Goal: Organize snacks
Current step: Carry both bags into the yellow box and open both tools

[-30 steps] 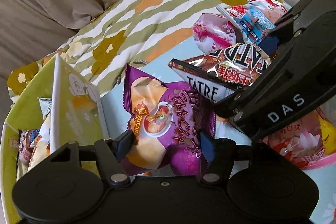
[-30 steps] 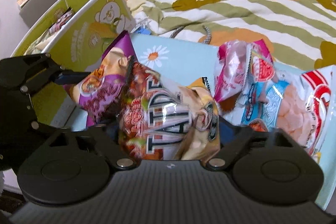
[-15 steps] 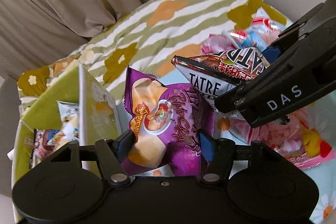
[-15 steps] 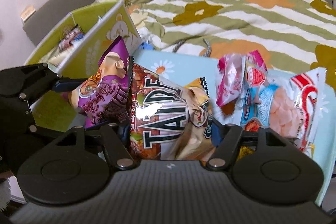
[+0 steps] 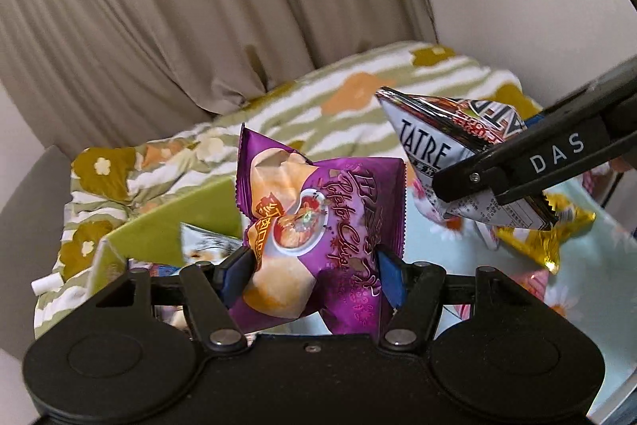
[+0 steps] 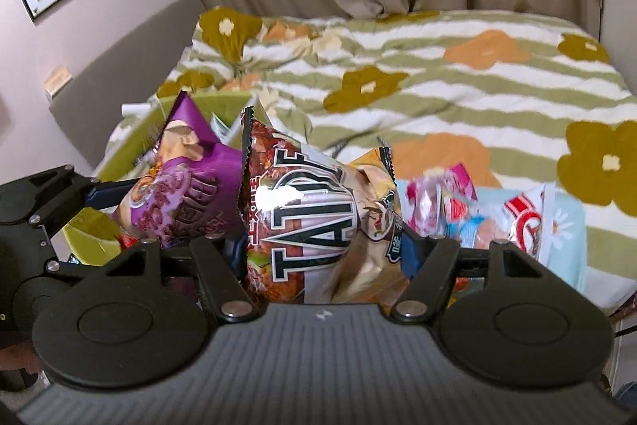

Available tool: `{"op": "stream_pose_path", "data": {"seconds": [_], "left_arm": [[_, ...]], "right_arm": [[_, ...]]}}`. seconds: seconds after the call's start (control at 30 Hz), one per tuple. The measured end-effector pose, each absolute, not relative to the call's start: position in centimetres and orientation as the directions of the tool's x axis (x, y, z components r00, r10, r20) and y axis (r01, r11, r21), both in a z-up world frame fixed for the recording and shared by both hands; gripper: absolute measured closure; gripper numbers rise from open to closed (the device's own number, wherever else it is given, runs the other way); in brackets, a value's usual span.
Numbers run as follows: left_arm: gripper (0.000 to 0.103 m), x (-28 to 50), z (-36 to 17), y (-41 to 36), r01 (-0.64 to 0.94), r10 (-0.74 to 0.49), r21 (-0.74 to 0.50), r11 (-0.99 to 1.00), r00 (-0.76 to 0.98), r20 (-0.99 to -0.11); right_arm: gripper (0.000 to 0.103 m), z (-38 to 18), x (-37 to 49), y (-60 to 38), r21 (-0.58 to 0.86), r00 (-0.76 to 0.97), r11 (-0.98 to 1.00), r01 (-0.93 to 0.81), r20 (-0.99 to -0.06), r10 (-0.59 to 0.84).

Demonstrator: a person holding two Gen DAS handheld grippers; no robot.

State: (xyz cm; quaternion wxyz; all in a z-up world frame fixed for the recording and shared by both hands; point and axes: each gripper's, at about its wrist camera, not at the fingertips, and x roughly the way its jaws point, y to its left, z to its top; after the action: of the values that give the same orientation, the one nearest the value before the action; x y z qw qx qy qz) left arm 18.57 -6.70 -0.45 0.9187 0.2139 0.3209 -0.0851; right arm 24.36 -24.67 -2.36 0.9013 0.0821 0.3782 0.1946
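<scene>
The crinkly purple potato-chip bag point(image 5: 318, 226) hangs upright, long axis vertical, pinched in the left tongs point(image 5: 314, 273). Beside it the glossy brown-and-white "TATRE" snack bag point(image 6: 318, 222), tilted, is clamped in the right tongs point(image 6: 322, 257), whose jaws have just closed on it. Both ride above the bed; the carry is underway, and next comes lowering into the lime-green cardboard box point(image 5: 167, 226).

Both bags have risen off the bed: the purple chip bag point(image 5: 318, 226) and the TATRE bag point(image 6: 318, 226), on which the right hand-held gripper point(image 6: 322, 257) has just closed.
</scene>
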Motion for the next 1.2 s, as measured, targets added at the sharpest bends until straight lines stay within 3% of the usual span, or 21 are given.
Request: {"op": "stream_pose_path", "data": {"seconds": [0.43,0.7,0.97,1.07,1.1,1.13,1.2], "left_arm": [[0.033,17.1,4.5,3.7,0.097,0.073,0.263,0.960,0.819,-0.569],[0.033,17.5,3.7,10.9,0.055,0.094,0.218,0.974,0.779,-0.619],[0.032,19.0,1.0,16.7,0.091,0.032,0.142,0.986,0.727,-0.686],[0.025,19.7,0.2,18.0,0.115,-0.009,0.104,0.988,0.711,-0.703],[0.012,19.9,0.1,18.4,0.124,-0.024,0.090,0.988,0.706,-0.708],[0.005,20.1,0.0,18.8,0.136,-0.041,0.078,0.988,0.703,-0.710],[0.000,19.9,0.0,19.3,0.153,-0.060,0.072,0.986,0.712,-0.699]], "right_arm": [[0.020,3.4,22.6,-17.0,0.275,0.682,0.885,-0.377,-0.564,0.466],[0.020,3.5,23.4,-8.7,0.293,0.656,0.870,-0.396,-0.573,0.492],[0.020,1.7,24.0,-1.4,0.285,0.638,0.890,-0.357,-0.621,0.455],[0.020,0.9,24.2,0.0,0.284,0.641,0.903,-0.322,-0.637,0.429],[0.020,0.8,24.3,0.5,0.281,0.644,0.909,-0.307,-0.642,0.416],[0.020,0.6,24.3,0.8,0.279,0.647,0.914,-0.295,-0.646,0.406],[0.020,0.4,24.2,1.5,0.268,0.657,0.926,-0.267,-0.652,0.378]]}}
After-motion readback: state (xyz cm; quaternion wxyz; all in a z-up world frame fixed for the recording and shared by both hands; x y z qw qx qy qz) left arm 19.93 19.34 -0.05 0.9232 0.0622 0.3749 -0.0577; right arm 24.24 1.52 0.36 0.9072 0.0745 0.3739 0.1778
